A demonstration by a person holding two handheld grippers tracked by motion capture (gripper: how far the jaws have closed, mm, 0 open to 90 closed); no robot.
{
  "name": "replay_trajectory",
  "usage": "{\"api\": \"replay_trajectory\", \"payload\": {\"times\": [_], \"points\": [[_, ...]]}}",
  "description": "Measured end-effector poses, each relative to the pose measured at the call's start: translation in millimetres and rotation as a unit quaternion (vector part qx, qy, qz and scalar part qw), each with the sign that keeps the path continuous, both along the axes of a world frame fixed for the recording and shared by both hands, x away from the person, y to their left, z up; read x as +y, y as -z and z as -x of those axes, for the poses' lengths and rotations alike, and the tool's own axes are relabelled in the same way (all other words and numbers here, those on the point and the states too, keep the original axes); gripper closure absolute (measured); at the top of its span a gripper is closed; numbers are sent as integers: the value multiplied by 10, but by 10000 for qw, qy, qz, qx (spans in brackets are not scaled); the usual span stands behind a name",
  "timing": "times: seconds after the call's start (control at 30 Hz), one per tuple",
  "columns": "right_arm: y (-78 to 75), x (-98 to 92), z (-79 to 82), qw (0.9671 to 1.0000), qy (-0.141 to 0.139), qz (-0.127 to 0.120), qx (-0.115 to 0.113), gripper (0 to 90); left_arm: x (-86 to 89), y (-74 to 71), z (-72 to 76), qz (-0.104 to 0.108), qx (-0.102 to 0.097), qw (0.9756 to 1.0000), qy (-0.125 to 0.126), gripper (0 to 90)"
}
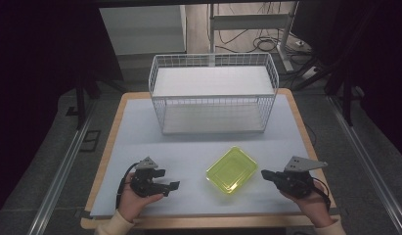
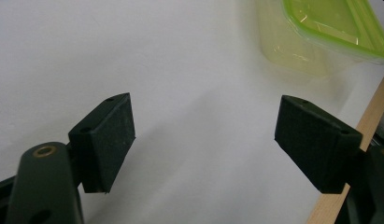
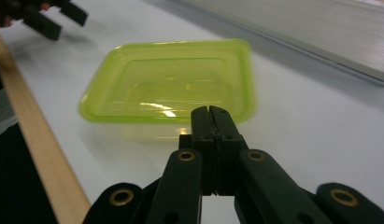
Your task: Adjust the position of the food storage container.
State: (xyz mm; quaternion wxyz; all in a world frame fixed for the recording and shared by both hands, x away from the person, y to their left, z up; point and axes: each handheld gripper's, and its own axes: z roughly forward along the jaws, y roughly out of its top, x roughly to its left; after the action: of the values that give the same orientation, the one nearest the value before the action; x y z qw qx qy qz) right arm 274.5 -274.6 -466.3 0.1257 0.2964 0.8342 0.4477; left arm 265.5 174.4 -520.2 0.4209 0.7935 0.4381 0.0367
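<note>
the green container [image 1: 232,169] sits on the white worktop [image 1: 140,137] between the two hands, in front of the wire basket [image 1: 213,93]; its long axis runs diagonally, near-left to far-right; the right hand-held gripper [image 1: 265,174] is clenched on nothing and points at its near right edge, just beside it, seemingly not touching; the left hand-held gripper [image 1: 173,186] is released, empty, and lies farther off.
</note>
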Motion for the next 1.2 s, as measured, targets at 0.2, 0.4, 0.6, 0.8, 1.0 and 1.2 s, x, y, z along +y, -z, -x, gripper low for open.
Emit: {"api": "replay_trajectory", "payload": {"times": [0.2, 0.4, 0.6, 0.8, 1.0, 1.2], "points": [[29, 177, 86, 9986, -480, 219, 90, 900, -9, 7, 7, -27, 8, 10000, 30, 197], [110, 380, 172, 9943, -915, 500, 211, 900, -8, 7, 8, -19, 7, 10000, 28, 198], [170, 499, 209, 9908, -1148, 672, 264, 900, -15, 9, 11, -24, 19, 10000, 24, 197], [247, 580, 220, 9873, -1253, 931, 279, 900, -17, 13, 8, -36, 19, 10000, 45, 198], [308, 689, 233, 9838, -1332, 1174, 242, 900, -24, 11, 15, -40, 29, 10000, 48, 198], [359, 760, 211, 9832, -1272, 1293, 188, 900, -19, 16, 8, -38, 32, 10000, 46, 198]]}}
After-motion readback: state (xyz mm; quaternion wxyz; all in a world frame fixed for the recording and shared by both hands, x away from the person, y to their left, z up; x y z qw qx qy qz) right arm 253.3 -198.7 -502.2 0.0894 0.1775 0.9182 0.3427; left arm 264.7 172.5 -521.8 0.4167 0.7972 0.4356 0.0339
